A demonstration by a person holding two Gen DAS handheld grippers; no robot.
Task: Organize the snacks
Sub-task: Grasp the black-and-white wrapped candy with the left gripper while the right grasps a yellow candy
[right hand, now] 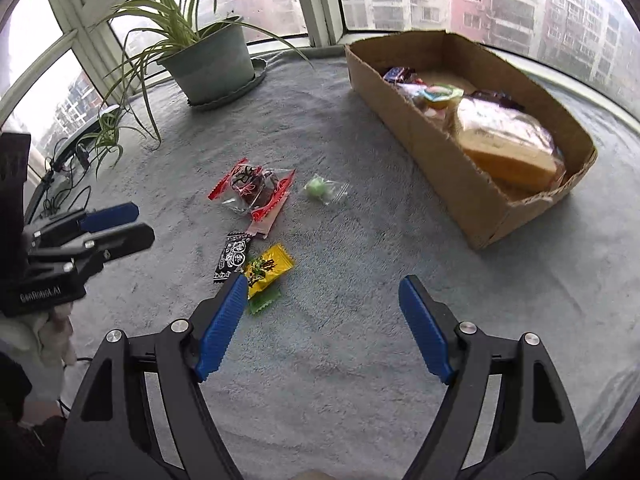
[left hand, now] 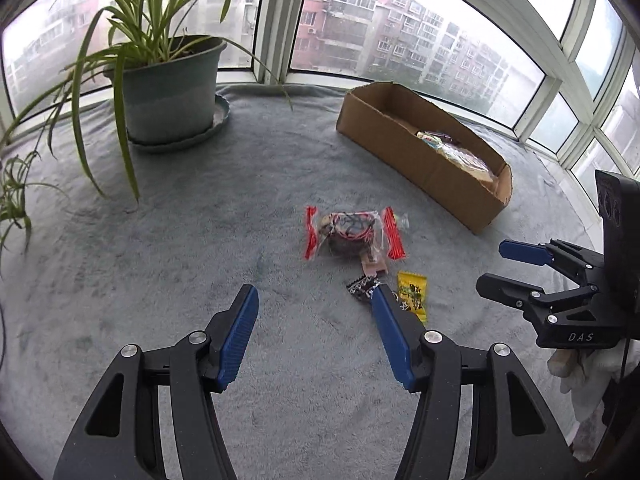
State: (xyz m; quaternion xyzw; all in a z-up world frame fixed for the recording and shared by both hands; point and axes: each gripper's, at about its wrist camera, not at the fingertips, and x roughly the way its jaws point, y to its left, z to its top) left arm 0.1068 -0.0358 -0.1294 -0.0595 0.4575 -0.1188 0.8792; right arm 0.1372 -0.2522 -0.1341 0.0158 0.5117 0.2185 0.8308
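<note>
Left gripper [left hand: 314, 294]: jaws spread wide, nothing between them, held above the grey blanket [left hand: 160, 260].
Right gripper [right hand: 322, 286]: jaws released and wide apart, empty, over bare blanket near the loose snacks.
Yellow packet [right hand: 268, 268]: lay flat just ahead of the right gripper's left finger, touching a black-and-white packet [right hand: 231, 256] on its left.
Green wrapper [right hand: 262, 303]: small, just below the yellow packet.
Red-ended clear bag [right hand: 254, 188]: dark snack inside, farther out; a pinkish packet [right hand: 262, 226] stuck out from under it.
Green candy [right hand: 322, 190]: in a clear wrapper, just right of the red-ended bag, apart from it.
Cardboard box [right hand: 420, 128]: open, far right, well apart from the loose snacks; held a bagged bread loaf [right hand: 508, 144] and several small packets.
Potted plant [right hand: 208, 60]: far left, by the window.
</note>
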